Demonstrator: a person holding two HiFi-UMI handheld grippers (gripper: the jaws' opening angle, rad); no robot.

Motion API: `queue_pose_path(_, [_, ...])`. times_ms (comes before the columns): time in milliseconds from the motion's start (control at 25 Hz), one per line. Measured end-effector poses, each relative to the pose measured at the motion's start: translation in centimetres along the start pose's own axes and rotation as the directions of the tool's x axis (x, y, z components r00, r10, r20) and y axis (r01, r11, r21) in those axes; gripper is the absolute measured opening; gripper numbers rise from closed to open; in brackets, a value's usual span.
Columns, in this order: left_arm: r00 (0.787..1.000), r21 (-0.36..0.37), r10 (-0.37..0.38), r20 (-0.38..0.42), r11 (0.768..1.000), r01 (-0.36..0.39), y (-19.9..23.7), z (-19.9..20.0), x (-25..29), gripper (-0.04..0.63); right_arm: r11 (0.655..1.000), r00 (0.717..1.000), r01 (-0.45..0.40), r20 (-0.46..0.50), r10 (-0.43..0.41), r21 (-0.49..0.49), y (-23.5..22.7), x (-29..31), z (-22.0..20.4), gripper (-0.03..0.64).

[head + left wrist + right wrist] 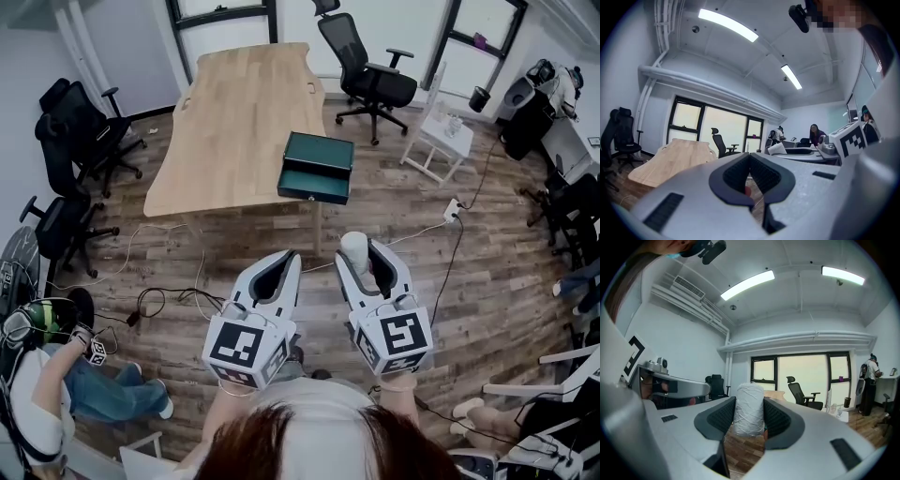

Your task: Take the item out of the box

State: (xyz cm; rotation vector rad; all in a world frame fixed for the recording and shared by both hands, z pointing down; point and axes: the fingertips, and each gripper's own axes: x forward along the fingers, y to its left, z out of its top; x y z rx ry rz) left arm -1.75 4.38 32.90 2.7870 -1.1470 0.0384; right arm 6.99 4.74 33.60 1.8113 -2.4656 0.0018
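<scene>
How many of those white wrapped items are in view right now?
1: the white wrapped item sits between the right gripper's jaws. The left gripper holds none; the green box on the table may hide more.

This is an office: black swivel chairs [378, 86] stand around a long wooden counter [234, 122], strip lights [747, 284] cross the ceiling, and cables [169, 298] trail over plank flooring [516, 281].

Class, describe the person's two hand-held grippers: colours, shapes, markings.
Both the left hand-held gripper and right hand-held gripper are light grey, with curved jaws lined by black ribbed pads. Each carries a white cube with black square markers.
</scene>
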Motion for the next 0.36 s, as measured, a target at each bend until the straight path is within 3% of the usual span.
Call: queue_pose_path(360, [1.000,-0.003,0.010,-0.006,1.000,-0.010,-1.12,-0.30,0.23,0.008,1.000,1.000,-0.007,-0.003,0.007,0.005,-0.74,-0.85,-0.27,0.201])
